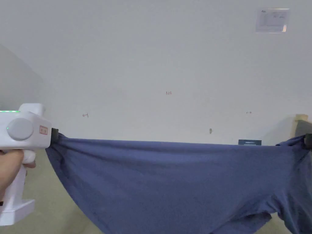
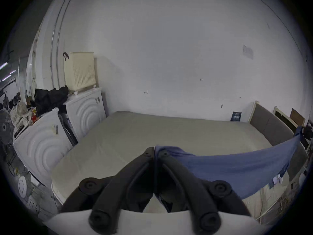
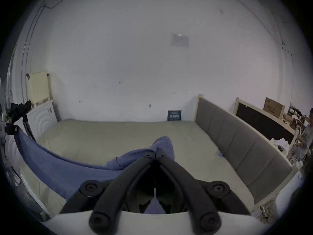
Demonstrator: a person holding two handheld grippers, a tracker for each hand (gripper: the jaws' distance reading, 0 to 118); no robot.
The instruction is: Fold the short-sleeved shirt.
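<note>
Head view: I hold the blue cotton short-sleeved shirt (image 1: 170, 179) stretched in the air above the beige bed (image 2: 152, 133), my left claw (image 1: 54, 134) and right claw (image 3: 155, 155) each clamped tight on an upper corner. Two white washing machines (image 2: 84, 109) with a cream perforated basket (image 2: 79, 70) on top stand left; a grey padded headboard (image 3: 237, 142) stands right.

I see the shirt (image 1: 170, 179) as soft matt blue cloth, smooth where it is stretched and wrinkled at the pinched corners. My left gripper (image 1: 54, 134) has a smooth white plastic body and matt black jaws that look rubbery in the gripper views. The bed (image 2: 152, 133) looks like dull beige fabric, the headboard (image 3: 237, 142) grey padded cloth in a pale wood frame, the wall (image 1: 152, 61) flat matt white.
</note>
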